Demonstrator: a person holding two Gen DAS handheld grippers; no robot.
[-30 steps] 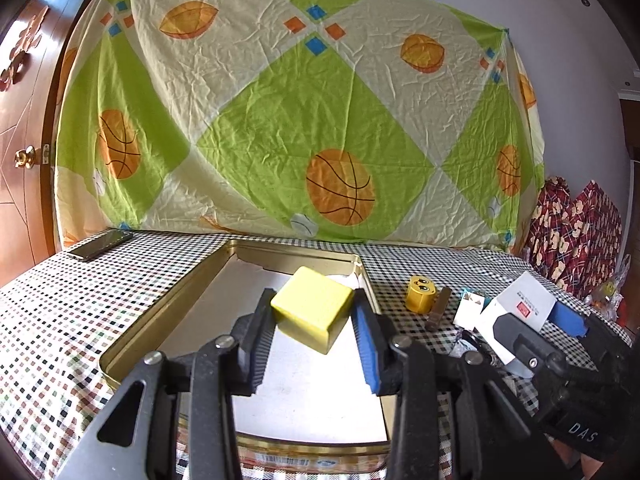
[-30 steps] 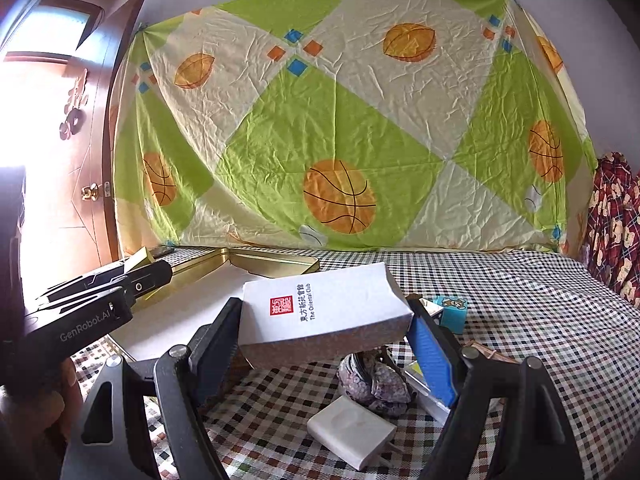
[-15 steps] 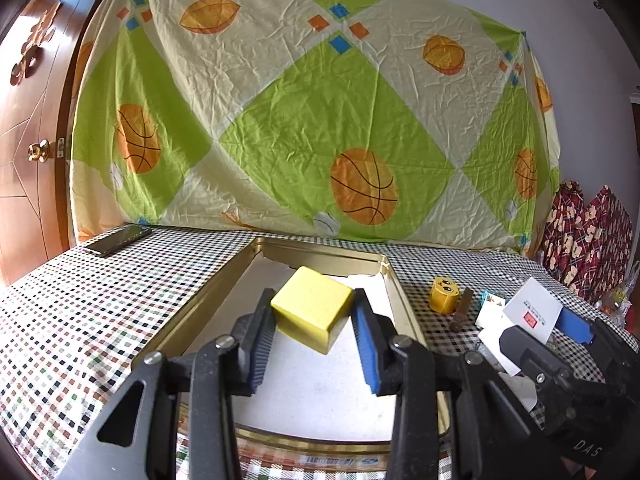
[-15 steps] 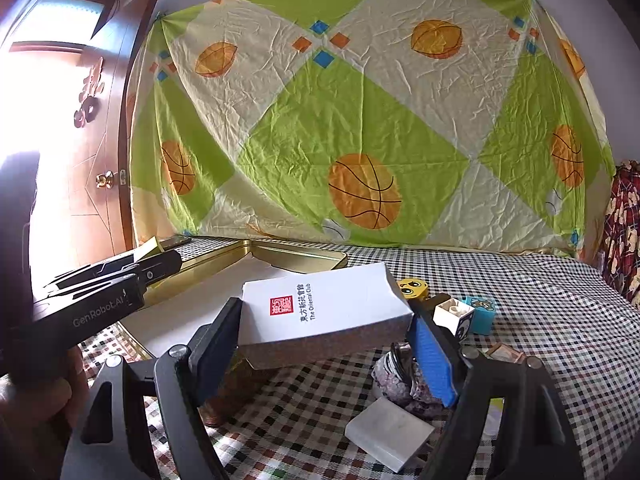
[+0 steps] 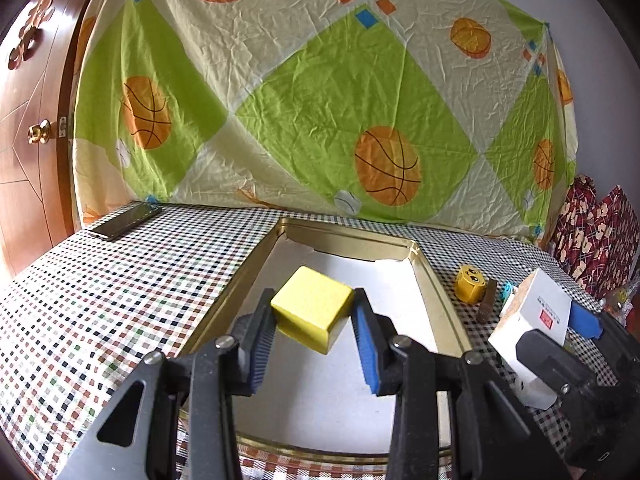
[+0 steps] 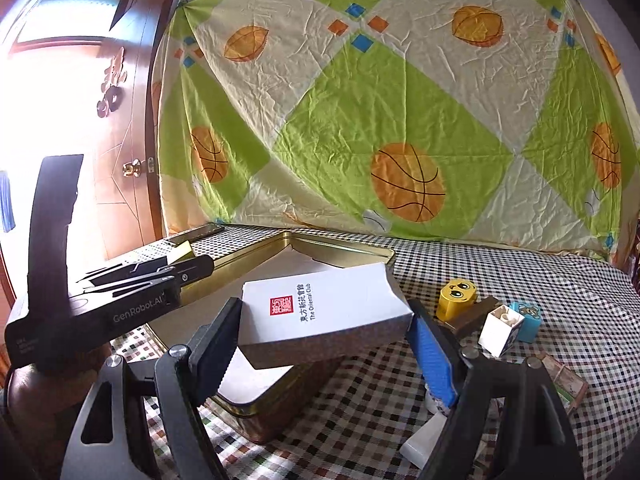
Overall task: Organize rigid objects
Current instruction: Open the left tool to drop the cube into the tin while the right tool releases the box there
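Carrying step. My left gripper pinches the yellow block above the gold tin tray. My right gripper clamps the white box over the tray's near right corner. Next: lower both, then release inside the tray.

Black tongs with silver screws, ribbed blue pads and white "GenRobot.AI" lettering.
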